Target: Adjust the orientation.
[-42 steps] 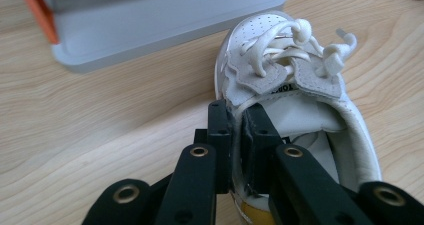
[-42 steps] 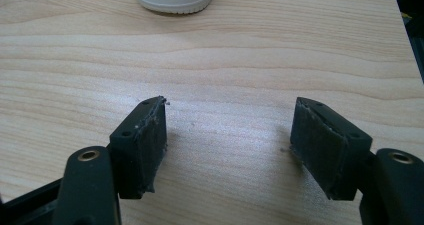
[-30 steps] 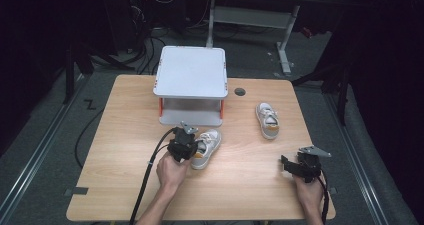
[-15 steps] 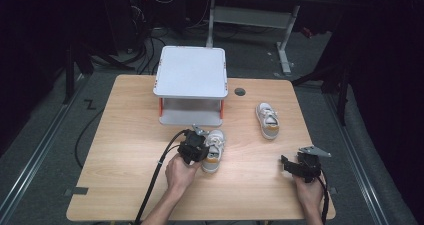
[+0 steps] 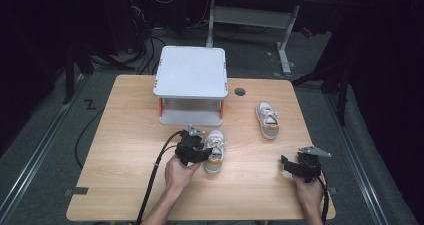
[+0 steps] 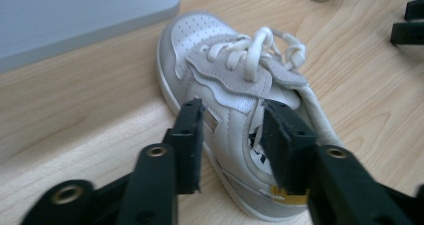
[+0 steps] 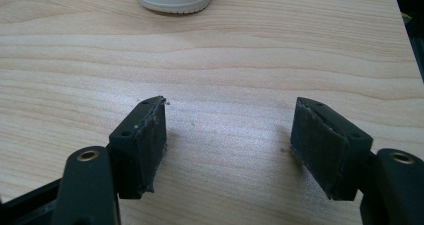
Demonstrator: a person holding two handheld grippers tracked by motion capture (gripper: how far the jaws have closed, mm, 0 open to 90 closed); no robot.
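I log the table (image 5: 125,150) as pale wood grain, smooth with a slight sheen. Sneaker (image 6: 235,110): white perforated leather-look upper, grey suede-like panels, woven cotton laces. Left gripper (image 6: 232,140): matt black plastic. Shelf stand (image 5: 190,72): smooth, matt grey.

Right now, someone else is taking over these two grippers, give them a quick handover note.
Left gripper: jaws have just been opening, straddling the side wall of the near shoe, one inside its opening, no longer clamped.
Right gripper: open, nothing between the jaws, over bare table.
Second shoe lies farther right; grey two-tier rack stands behind.
Done: near shoe set down before the rack.
Left: probably the second shoe.
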